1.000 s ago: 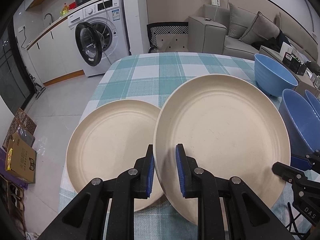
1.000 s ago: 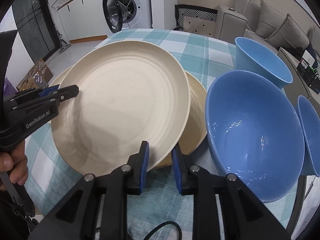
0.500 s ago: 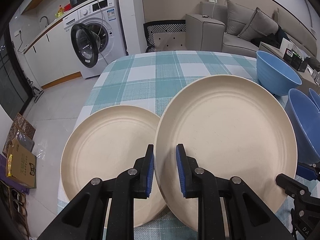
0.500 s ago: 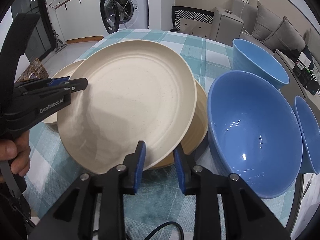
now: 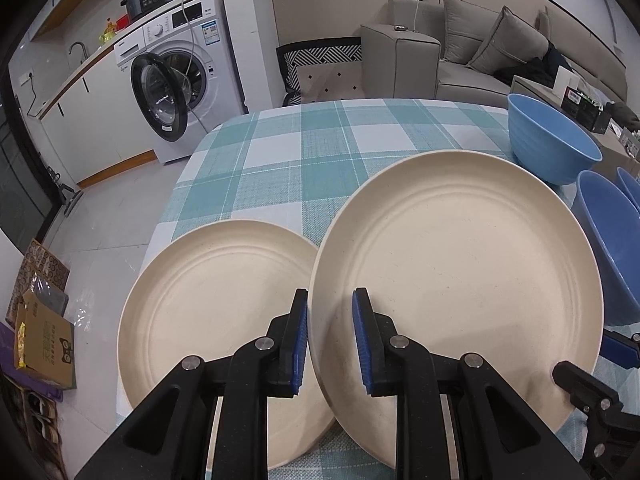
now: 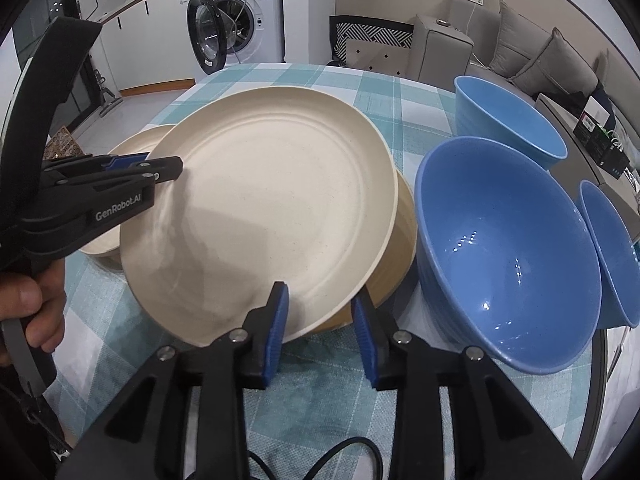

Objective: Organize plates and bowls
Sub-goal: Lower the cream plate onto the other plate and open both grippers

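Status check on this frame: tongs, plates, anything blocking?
Left tongs clamped on raised plate. Right tongs open at its rim. Second plate beneath; blue bowl close alongside.

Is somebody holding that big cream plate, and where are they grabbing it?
Yes. The left gripper pinches the raised cream plate by its rim on the left side. The right gripper sits open at the plate's near edge, holding nothing.

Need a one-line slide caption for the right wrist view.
Left gripper lifts a cream plate by its rim over another plate, beside three blue bowls.
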`<act>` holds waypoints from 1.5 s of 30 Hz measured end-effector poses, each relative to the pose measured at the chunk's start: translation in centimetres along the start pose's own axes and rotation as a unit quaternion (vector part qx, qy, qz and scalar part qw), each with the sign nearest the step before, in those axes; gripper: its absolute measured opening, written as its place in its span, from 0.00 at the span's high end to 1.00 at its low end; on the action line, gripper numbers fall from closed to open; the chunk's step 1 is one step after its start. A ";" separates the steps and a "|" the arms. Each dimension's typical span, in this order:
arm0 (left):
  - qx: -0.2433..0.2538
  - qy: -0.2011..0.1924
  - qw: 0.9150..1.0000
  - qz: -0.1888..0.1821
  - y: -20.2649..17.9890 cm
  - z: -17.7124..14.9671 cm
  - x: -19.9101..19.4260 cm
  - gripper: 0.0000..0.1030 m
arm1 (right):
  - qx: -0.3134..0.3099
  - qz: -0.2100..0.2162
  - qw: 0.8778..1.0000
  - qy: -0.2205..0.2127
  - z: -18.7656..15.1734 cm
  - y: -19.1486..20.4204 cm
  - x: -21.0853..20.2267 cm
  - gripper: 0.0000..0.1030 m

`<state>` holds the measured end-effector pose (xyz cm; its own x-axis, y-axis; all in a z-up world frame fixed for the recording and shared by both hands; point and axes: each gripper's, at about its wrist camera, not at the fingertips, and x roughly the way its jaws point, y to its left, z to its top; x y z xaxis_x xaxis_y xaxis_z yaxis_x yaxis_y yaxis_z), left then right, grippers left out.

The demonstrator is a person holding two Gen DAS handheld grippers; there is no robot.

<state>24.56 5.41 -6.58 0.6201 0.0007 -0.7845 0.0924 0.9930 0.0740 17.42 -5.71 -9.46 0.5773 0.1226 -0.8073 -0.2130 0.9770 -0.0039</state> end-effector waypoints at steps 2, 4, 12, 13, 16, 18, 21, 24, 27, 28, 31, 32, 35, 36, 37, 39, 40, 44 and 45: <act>0.003 0.003 1.000 -0.001 -0.2 0.2 0.4 0.81 | 0.002 -0.005 1.000 -0.002 0.0 0.1 -0.1 0.62; 0.010 0.006 1.000 0.001 -0.5 0.5 0.8 0.81 | 0.006 -0.002 1.000 0.001 0.1 0.1 0.0 0.56; 0.024 0.009 1.000 -0.004 -1.6 1.7 2.3 0.81 | 0.020 -0.002 1.000 0.008 0.4 -0.4 0.2 0.52; 0.025 0.010 1.000 -0.004 -1.7 1.8 2.5 0.81 | 0.020 -0.002 1.000 0.010 0.4 -0.4 0.3 0.52; 0.027 0.012 1.000 -0.006 -2.0 2.1 3.1 0.81 | 0.024 -0.004 1.000 0.010 0.4 -0.6 0.3 0.51; 0.031 0.014 0.999 -0.007 -2.3 2.3 3.5 0.81 | 0.025 -0.004 1.000 0.012 0.5 -0.7 0.5 0.50; 0.035 0.015 0.999 -0.005 -2.6 2.3 3.9 0.81 | 0.033 -0.001 0.999 0.021 0.4 -0.9 0.8 0.50; 0.034 0.018 0.999 -0.007 -2.7 2.2 3.9 0.81 | 0.035 -0.001 0.999 0.021 0.3 -1.0 0.8 0.50; 0.030 0.019 0.999 -0.012 -2.5 2.1 3.7 0.78 | 0.034 0.000 0.999 0.021 0.2 -1.1 0.7 0.46; 0.031 0.019 0.999 -0.016 -2.5 2.0 3.6 0.77 | 0.036 0.001 0.999 0.023 0.1 -1.2 0.7 0.45; 0.032 0.018 0.999 -0.024 -2.6 1.7 3.2 0.67 | 0.039 0.008 0.999 0.030 -0.2 -1.4 0.9 0.40; 0.032 0.016 0.999 -0.022 -2.6 1.6 3.0 0.60 | 0.034 0.009 0.999 0.030 -0.3 -1.4 0.8 0.39; 0.024 0.012 0.999 -0.028 -2.3 1.3 2.4 0.51 | 0.027 0.008 0.999 0.025 -0.5 -1.1 0.4 0.36; 0.021 0.011 0.999 -0.034 -2.1 1.1 2.2 0.46 | 0.026 0.007 0.999 0.024 -0.5 -1.1 0.3 0.35; 0.018 0.009 0.999 -0.038 -2.0 1.0 1.9 0.41 | 0.025 0.007 0.999 0.023 -0.6 -1.1 0.2 0.35; 0.010 0.002 0.999 -0.041 -1.6 0.7 1.3 0.20 | 0.023 0.013 0.999 0.025 -0.8 -1.0 0.1 0.35; 0.004 -0.001 0.999 -0.045 -1.3 0.6 1.0 0.16 | 0.022 0.014 0.999 0.025 -0.9 -1.0 0.0 0.34; -0.011 -0.007 0.999 -0.052 -0.3 0.0 -0.1 0.05 | 0.017 0.022 0.999 0.024 -1.1 -0.7 -0.3 0.32; -0.013 -0.010 0.999 -0.050 -0.1 -0.2 -0.5 0.02 | 0.017 0.025 0.999 0.022 -1.3 -0.6 -0.5 0.31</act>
<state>24.13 5.33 -6.32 0.6244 -0.1013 -0.7745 0.1356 0.9906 -0.0202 16.27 -6.59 -9.79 0.5313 0.1647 -0.8310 -0.2142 0.9752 0.0563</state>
